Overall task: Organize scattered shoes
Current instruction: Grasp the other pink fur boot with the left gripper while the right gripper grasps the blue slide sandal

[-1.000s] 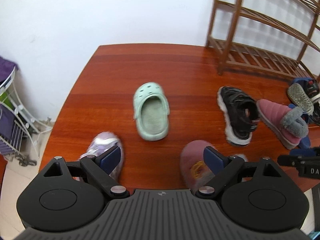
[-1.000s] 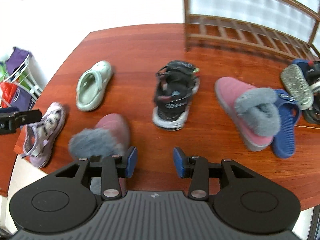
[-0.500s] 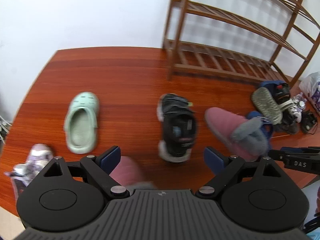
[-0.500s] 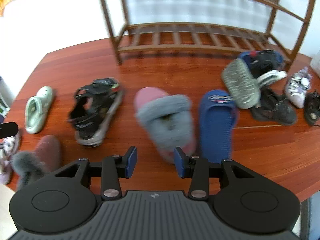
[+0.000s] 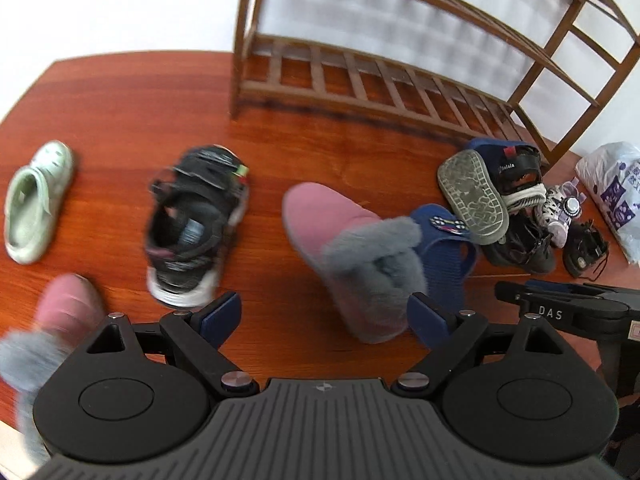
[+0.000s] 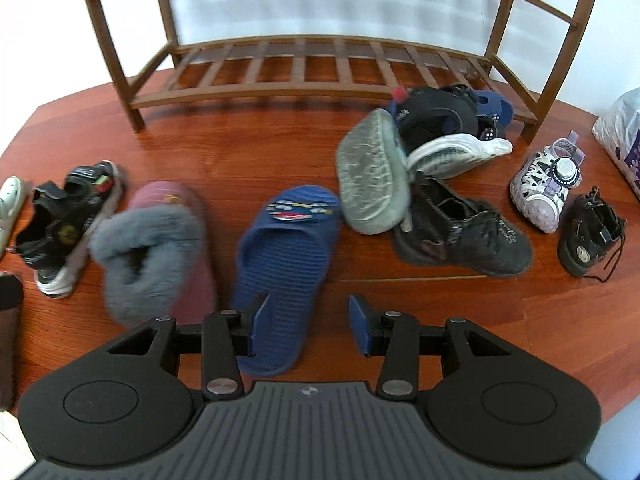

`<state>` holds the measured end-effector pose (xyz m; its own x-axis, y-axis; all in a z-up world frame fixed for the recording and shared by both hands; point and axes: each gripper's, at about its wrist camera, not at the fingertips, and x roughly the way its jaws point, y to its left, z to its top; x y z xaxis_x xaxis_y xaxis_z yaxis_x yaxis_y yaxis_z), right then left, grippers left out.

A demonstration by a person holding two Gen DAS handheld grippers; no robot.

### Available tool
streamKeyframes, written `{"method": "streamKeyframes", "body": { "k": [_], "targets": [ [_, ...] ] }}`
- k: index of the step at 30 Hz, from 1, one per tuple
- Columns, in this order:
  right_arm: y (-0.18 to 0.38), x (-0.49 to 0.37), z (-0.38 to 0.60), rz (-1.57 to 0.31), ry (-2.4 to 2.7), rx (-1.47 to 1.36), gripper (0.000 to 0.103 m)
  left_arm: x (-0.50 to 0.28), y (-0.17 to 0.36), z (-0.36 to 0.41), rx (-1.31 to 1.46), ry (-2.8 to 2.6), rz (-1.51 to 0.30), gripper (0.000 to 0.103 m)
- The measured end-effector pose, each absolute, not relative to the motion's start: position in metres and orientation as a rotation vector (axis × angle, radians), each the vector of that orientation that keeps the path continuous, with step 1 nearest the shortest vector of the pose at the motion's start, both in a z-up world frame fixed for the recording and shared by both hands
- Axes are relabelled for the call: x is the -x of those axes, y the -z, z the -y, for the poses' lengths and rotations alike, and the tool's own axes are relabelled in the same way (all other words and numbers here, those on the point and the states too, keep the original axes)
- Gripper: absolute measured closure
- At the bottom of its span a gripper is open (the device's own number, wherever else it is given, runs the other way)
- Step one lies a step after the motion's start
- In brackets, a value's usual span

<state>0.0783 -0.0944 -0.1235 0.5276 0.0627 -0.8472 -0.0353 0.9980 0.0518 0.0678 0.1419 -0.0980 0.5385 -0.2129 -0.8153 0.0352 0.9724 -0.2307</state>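
Note:
Shoes lie scattered on a red-brown wooden table (image 6: 280, 152) in front of an empty wooden shoe rack (image 6: 320, 64). My left gripper (image 5: 324, 316) is open above the table, with a pink furry slipper (image 5: 352, 248) just ahead between its fingers' line. A black sandal (image 5: 192, 224), a mint clog (image 5: 34, 204) and a second pink slipper (image 5: 60, 320) lie to its left. My right gripper (image 6: 306, 326) is open over the heel of a blue slide (image 6: 284, 256). Neither holds anything.
A heap of shoes (image 6: 420, 160) sits at the rack's right foot: an upturned grey sole, black sandals, a black boot. A white-lilac sneaker (image 6: 548, 184) and a small black shoe (image 6: 588, 232) lie further right. A plastic bag (image 5: 616, 196) stands at the far right.
Both grippers have swung to the right along the table: the mint clog and lilac sandal slid out to the left, the rack and the right-hand shoe heap came into view. Both stayed open.

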Motion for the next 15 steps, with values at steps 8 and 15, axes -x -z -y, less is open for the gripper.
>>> {"method": "streamKeyframes", "body": {
  "k": [8, 15],
  "targets": [
    [0.142, -0.101, 0.144, -1.034, -0.080, -0.017, 0.055, -0.092, 0.127, -0.117, 0.279, 0.020, -1.003, 0.020],
    [0.159, -0.113, 0.148, -1.064, -0.142, -0.038, 0.055, -0.111, 0.153, -0.113, 0.324, -0.089, -1.058, 0.044]
  ]
}}
